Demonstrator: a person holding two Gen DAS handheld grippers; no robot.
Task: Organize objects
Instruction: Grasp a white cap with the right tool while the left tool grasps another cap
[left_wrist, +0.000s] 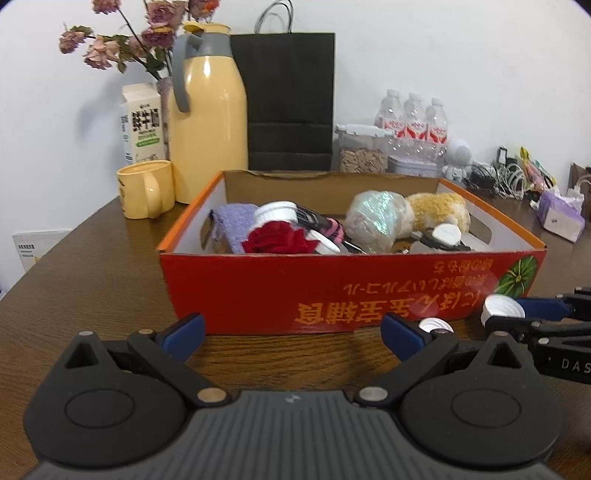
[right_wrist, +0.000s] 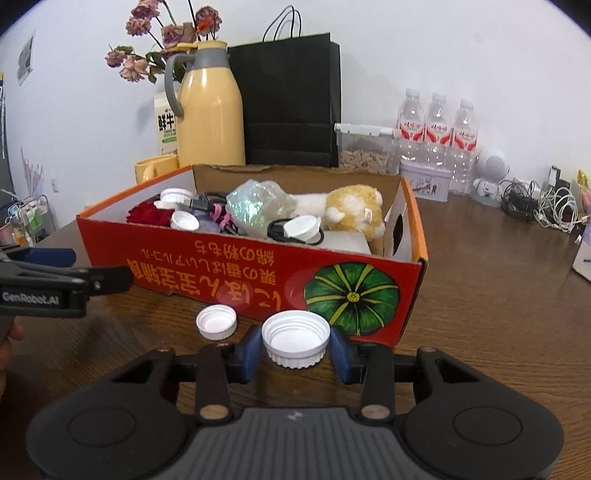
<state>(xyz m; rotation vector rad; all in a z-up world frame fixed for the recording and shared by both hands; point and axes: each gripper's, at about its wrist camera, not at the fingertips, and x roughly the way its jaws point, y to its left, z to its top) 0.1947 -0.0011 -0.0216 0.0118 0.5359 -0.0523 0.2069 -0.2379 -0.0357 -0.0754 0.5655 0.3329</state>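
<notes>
The right gripper (right_wrist: 295, 349) is clamping a large white cap (right_wrist: 295, 343) between its blue pads, just before the red box (right_wrist: 236, 271). A smaller white cap (right_wrist: 217, 322) is lying left of it on the table (right_wrist: 498, 314). The left gripper (left_wrist: 291, 332) is hovering wide and empty. Farther back, the box is holding caps and a plush toy (right_wrist: 351, 210).

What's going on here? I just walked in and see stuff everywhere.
A person is tidying with a gripper in each hand. The right gripper has a large white cap between its pads, in front of the red box of odds and ends. A smaller cap lies beside it on the table. The left gripper is open and empty.
</notes>
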